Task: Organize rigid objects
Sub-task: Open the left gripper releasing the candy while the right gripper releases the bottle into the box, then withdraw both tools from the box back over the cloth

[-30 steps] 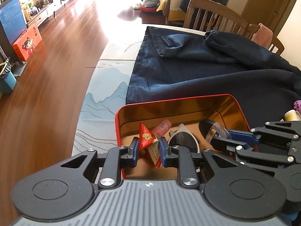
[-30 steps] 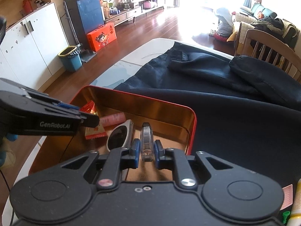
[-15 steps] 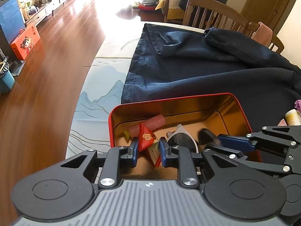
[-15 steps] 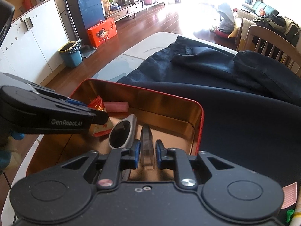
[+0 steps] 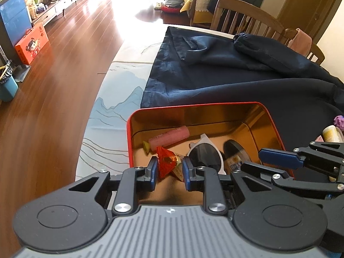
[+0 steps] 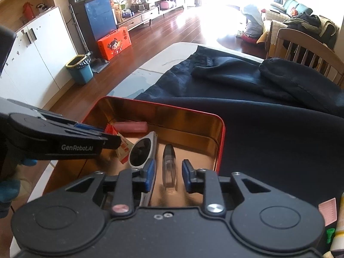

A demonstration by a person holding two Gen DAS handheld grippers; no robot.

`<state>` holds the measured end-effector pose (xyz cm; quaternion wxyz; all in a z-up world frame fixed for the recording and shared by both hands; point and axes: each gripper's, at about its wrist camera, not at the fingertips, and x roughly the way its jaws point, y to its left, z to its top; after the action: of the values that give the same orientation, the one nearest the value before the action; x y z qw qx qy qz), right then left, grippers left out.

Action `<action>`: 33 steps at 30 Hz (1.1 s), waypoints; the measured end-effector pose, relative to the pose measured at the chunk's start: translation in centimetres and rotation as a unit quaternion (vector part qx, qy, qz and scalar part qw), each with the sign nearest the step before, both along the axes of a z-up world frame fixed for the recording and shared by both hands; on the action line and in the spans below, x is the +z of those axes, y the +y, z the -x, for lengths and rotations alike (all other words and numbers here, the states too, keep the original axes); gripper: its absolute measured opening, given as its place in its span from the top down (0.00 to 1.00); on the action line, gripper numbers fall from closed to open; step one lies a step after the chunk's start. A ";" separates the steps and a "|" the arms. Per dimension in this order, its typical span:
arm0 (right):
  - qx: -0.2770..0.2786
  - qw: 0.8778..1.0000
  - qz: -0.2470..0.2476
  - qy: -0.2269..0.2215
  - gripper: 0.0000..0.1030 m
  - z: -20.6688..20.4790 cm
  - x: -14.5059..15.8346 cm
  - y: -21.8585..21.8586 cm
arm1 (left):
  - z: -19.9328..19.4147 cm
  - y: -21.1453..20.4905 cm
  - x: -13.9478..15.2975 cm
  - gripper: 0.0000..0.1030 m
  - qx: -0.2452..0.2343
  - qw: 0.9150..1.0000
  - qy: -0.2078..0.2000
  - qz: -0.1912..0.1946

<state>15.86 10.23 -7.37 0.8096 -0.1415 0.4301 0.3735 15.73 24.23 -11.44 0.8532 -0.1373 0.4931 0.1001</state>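
A red tin (image 5: 193, 106) with a gold inside sits on the table. In it lie a pink tube (image 5: 169, 136) and white-framed sunglasses (image 5: 204, 157). My left gripper (image 5: 168, 168) is shut on a red triangular packet (image 5: 166, 163) just above the tin floor. From the right wrist view the left gripper (image 6: 107, 134) reaches in from the left with the packet (image 6: 124, 150) beside the sunglasses (image 6: 142, 150). My right gripper (image 6: 168, 173) is opening. A clear plastic piece (image 6: 169, 163) lies on the tin (image 6: 161, 105) floor between its pads, with a gap on each side.
A dark blue garment (image 5: 236, 75) covers the table behind and to the right of the tin. Wooden chairs (image 5: 247, 17) stand at the far edge. The patterned tablecloth (image 5: 111, 118) shows on the left. A purple item (image 5: 338, 121) and a small white bottle (image 5: 331, 133) lie at the right.
The right jaws have parted from the clear piece, which now rests on the tin floor. The left gripper keeps its hold on the red packet and has hardly moved.
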 end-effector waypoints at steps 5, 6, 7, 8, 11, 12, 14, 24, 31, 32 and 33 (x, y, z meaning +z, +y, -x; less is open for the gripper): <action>-0.002 1.000 -0.007 -0.002 0.68 0.7 0.6 -0.7 | 0.8 -0.4 0.5 0.70 0.000 1.000 -0.010 0.002; -0.002 1.000 -0.007 -0.003 0.68 0.8 0.8 -0.9 | 1.0 -0.6 0.7 0.68 0.000 1.000 -0.011 0.001; -0.002 1.000 -0.009 -0.004 0.67 1.0 0.9 -1.0 | 1.1 -0.7 0.8 0.58 -0.001 1.000 -0.013 0.000; -0.002 1.000 -0.010 -0.004 0.66 1.1 1.1 -1.2 | 1.3 -0.9 0.9 0.51 -0.001 1.000 -0.016 -0.002; 0.001 1.000 -0.015 -0.006 0.62 1.6 1.6 -1.9 | 1.9 -1.4 1.6 0.44 -0.002 1.000 -0.027 -0.008; 0.002 1.000 -0.017 -0.008 0.62 1.7 1.8 -2.1 | 2.0 -1.6 1.8 0.44 -0.002 1.000 -0.028 -0.010; 0.004 1.000 -0.021 -0.007 0.59 1.9 2.3 -2.8 | 2.4 -2.1 2.3 0.44 -0.001 0.999 -0.035 -0.011; 0.008 0.999 -0.051 -0.007 0.38 2.6 4.7 -7.1 | 3.9 -5.0 4.6 0.37 0.002 0.998 -0.060 -0.024; -0.002 0.997 -0.073 -0.008 0.27 2.8 5.9 -10.7 | 4.6 -7.8 5.9 0.35 0.000 0.996 -0.076 -0.039; -0.002 0.997 -0.074 -0.011 0.23 2.9 6.1 -11.3 | 4.7 -8.3 6.0 0.35 0.000 0.996 -0.077 -0.042; -0.001 0.997 -0.076 -0.014 0.22 3.0 6.3 -11.9 | 4.7 -8.7 6.2 0.35 -0.001 0.996 -0.078 -0.042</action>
<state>12.89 -1.65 -1.09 0.8245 -0.0845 0.3891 0.4021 11.01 15.56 -5.29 0.8942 -0.1084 0.4205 0.1091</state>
